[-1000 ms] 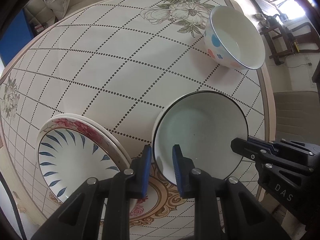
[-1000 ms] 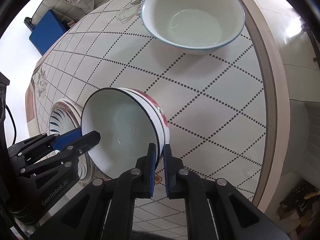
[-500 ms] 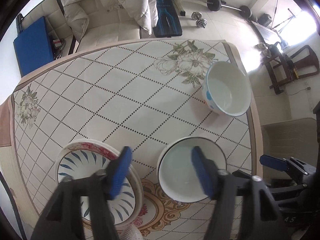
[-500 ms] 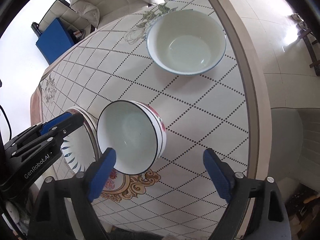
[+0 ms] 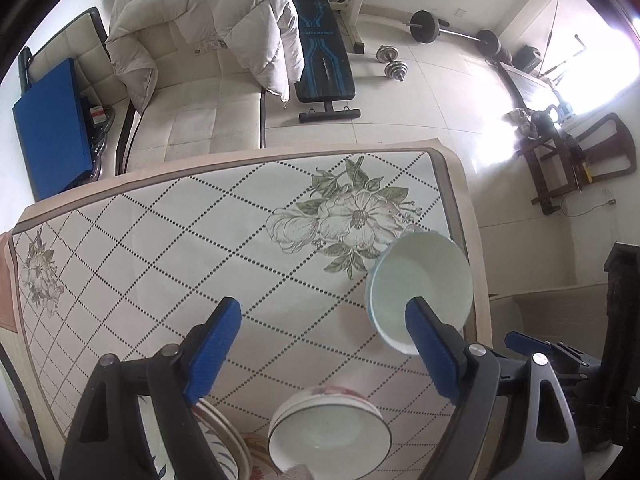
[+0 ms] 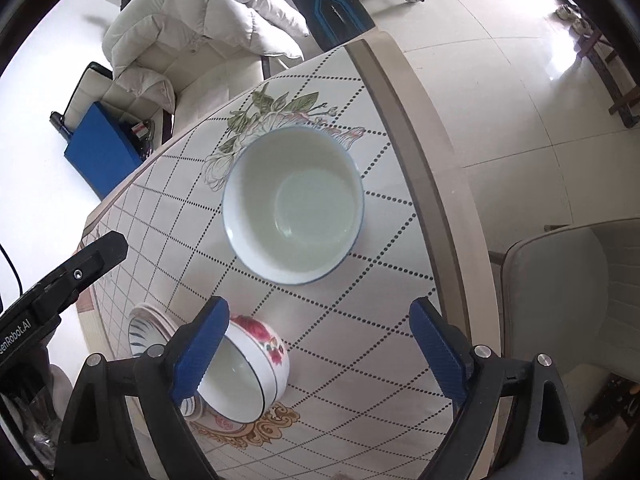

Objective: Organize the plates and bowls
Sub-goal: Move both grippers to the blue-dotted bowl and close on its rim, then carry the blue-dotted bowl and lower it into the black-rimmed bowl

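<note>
A stack of white bowls with red flowers (image 5: 330, 430) (image 6: 250, 372) stands near the table's front edge. Beside it on the left lies a stack of plates with a blue leaf pattern (image 6: 146, 330) (image 5: 224, 436), partly hidden by fingers. A larger white bowl with a blue rim (image 5: 420, 292) (image 6: 294, 204) sits alone near the right edge by the flower print. My left gripper (image 5: 324, 354) is open and empty, raised above the table. My right gripper (image 6: 320, 350) is open and empty, raised above the stacked bowls.
The table (image 5: 160, 240) has a dotted diamond cloth with flower prints. Behind it stand a cream sofa with a white jacket (image 5: 208, 40), a blue pad (image 5: 52, 128) and a weight bench (image 5: 324, 64). A grey chair (image 6: 568, 300) stands at the right.
Both grippers let go of the stacked bowl's rim, opened wide and lifted up and back from the table. The bowls and plates stay where they were.
</note>
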A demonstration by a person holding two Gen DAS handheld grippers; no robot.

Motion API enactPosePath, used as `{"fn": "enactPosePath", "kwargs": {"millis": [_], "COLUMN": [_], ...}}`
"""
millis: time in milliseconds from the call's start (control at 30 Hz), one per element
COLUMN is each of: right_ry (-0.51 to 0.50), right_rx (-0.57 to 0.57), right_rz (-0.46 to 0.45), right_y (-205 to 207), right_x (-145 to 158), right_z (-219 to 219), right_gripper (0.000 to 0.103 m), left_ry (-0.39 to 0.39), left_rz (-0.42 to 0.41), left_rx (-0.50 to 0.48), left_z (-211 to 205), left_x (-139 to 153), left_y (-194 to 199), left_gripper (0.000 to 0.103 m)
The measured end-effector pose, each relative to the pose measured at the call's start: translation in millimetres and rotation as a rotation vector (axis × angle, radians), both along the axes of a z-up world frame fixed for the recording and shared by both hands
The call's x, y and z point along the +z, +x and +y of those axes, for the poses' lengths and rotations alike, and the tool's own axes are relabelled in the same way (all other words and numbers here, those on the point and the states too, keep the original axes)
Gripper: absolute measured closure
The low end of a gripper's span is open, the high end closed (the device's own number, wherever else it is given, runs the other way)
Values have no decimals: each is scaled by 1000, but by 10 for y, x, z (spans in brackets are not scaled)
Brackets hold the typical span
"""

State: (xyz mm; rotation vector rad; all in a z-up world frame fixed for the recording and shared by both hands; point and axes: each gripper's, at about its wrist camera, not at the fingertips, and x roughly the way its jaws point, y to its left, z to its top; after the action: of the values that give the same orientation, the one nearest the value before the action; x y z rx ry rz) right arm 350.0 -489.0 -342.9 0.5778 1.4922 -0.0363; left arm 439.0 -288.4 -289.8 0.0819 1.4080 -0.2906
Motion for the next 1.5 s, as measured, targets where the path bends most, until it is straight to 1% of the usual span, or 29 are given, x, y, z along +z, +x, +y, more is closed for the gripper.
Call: {"fn": "enactPosePath", "kwargs": {"millis": [133,167,200,267,300,333,367,400,433,467,500,533,567,600,667,733,767,833,900,1067,1233,1500], "right_ry": [-7,-12,-16,-10,-5,4,13,15,16,22,32,42,48,47,41,43,40,19,1,-5,-9,6], "right_rx": [-19,-22,-25,-25,-25,-24,-21,-18,-12,-3,7,13,15,19,29,36,41,52,63,68,67,73], "right_rz": [1,-1,0,6,15,22,27,33,37,45,57,70,80,87,100,106,110,107,109,105,100,73], "right_y": [218,269,316,401,435,467,477,499,513,526,541,540,549,556,558,557,556,554,546,540,539,528], "right_x": [-118,-139,-168,-245,-285,-327,-363,-395,-421,-455,-499,-532,-577,-611,-669,-714,-729,-736,-747,-737,-699,-512], "right_z": [-211,-252,-289,-330,-336,-333,-319,-318,-303,-287,-271,-252,-237,-226,-205,-185,-173,-153,-142,-153,-163,-154], "right_gripper": [10,10,12,20,25,26,27,32,38,40,44,52,57,66,71,84,84,91,92,93,94,94], "left_ry": [-1,0,7,12,12,14,11,10,15,16,17,19,24,29,34,21,13,20,12,24,27,19], "left_rz": [65,82,96,138,163,184,202,217,231,243,251,259,267,275,276,287,291,278,281,265,247,226], "left_rx": [-52,-66,-78,-102,-106,-106,-106,-105,-104,-105,-106,-110,-113,-115,-114,-106,-103,-99,-93,-91,-82,-68], "left_z": [-241,-301,-356,-439,-467,-495,-508,-516,-524,-529,-536,-543,-551,-560,-559,-551,-549,-549,-540,-572,-548,-455], "left_x": [-230,-298,-365,-505,-582,-637,-698,-753,-802,-845,-876,-905,-931,-952,-964,-971,-976,-964,-963,-958,-894,-731], "left_y": [171,196,211,217,221,220,219,215,212,201,187,170,153,138,115,105,93,93,97,108,85,64], "left_gripper": [19,22,26,47,52,56,58,61,66,69,70,74,80,81,84,91,94,94,94,94,94,94]}}
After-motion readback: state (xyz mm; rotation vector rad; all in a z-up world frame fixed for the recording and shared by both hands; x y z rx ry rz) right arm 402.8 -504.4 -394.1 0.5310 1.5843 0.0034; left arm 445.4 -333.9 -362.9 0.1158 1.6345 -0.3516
